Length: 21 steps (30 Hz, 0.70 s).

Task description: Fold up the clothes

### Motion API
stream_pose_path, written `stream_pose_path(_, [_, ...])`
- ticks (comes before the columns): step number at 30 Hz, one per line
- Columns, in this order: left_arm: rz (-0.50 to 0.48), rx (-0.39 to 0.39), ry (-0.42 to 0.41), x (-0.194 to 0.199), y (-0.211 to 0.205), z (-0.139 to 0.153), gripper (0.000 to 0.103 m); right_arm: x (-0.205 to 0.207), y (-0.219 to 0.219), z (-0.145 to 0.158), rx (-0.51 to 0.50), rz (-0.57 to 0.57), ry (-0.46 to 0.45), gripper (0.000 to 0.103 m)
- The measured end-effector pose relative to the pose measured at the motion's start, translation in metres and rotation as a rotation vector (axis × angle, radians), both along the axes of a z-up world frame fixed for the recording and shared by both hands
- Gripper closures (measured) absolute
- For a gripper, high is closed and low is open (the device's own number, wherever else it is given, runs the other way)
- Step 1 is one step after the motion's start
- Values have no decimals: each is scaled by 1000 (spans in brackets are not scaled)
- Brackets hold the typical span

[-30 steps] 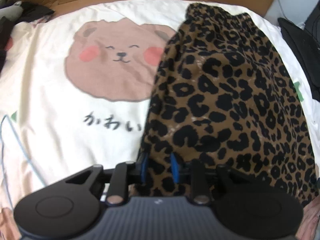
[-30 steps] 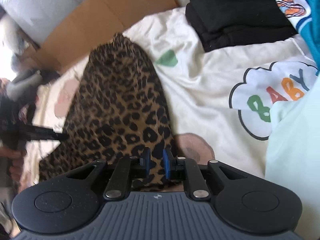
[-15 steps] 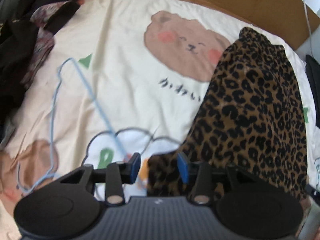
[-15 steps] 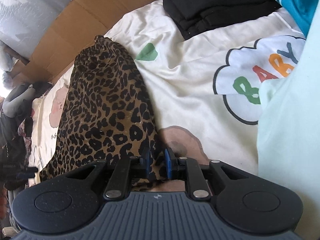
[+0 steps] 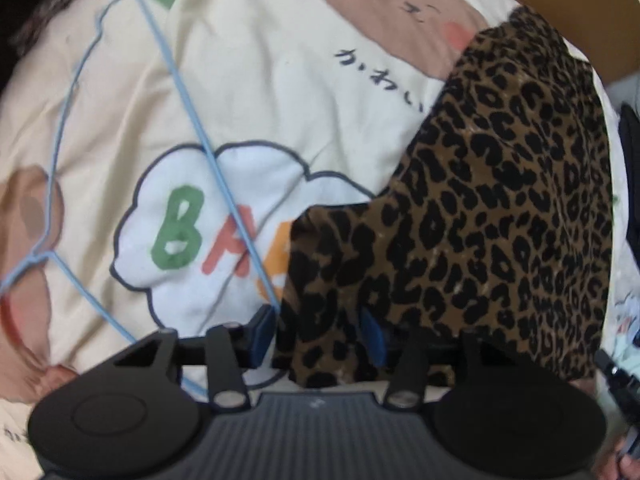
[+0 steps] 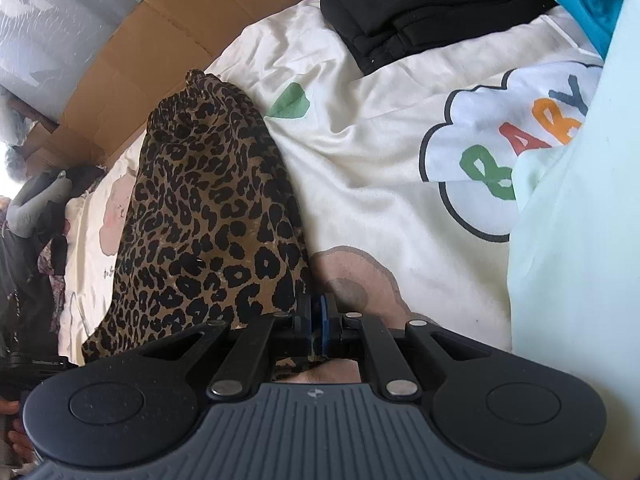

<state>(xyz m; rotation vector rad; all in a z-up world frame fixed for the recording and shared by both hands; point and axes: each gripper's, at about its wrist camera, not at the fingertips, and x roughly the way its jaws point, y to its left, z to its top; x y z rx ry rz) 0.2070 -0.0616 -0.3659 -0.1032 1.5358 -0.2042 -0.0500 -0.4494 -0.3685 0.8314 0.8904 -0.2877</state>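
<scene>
A leopard-print garment lies lengthwise on a cream printed bedsheet, its gathered waistband at the far end. My left gripper points almost straight down over the near left corner. Its jaws are opening, and that corner of fabric sits loosely between the blue pads. In the right wrist view the same garment runs away to the upper left. My right gripper is shut on its near right edge, with the pads pressed together on the cloth.
A thin blue wire hanger lies on the sheet to the left of the garment. Folded black clothes sit at the far right, a pale mint fabric at the right edge. Flattened cardboard lines the far side, with dark clothes heaped at the left.
My left gripper slid along the garment's near edge to its left corner and rolled, its jaws widening. The right gripper stayed put and its jaws closed on the fabric edge.
</scene>
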Motion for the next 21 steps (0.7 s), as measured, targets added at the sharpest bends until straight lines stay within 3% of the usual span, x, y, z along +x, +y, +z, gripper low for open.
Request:
stream_pose_path(5, [42, -18, 40, -3, 7, -6, 44, -4, -2, -2, 24, -18, -16, 100])
stream_pose_path(7, [49, -31, 59, -6, 9, -5, 51, -4, -3, -2, 26, -19, -18, 100])
stream_pose_path(12, [31, -49, 30, -13, 12, 10, 78, -5, -6, 1, 27, -24, -28, 98])
stream_pose_path(16, [17, -69, 5, -13, 11, 16, 83, -7, -10, 4, 37, -44, -41, 98])
stream_pose_path(18, [2, -59, -5, -14, 9, 14, 74, -9, -13, 3, 60, -56, -45, 96])
stream_pose_path(21, [-35, -45, -25, -14, 4, 8, 58, -12, -15, 1, 93, -56, -57, 84])
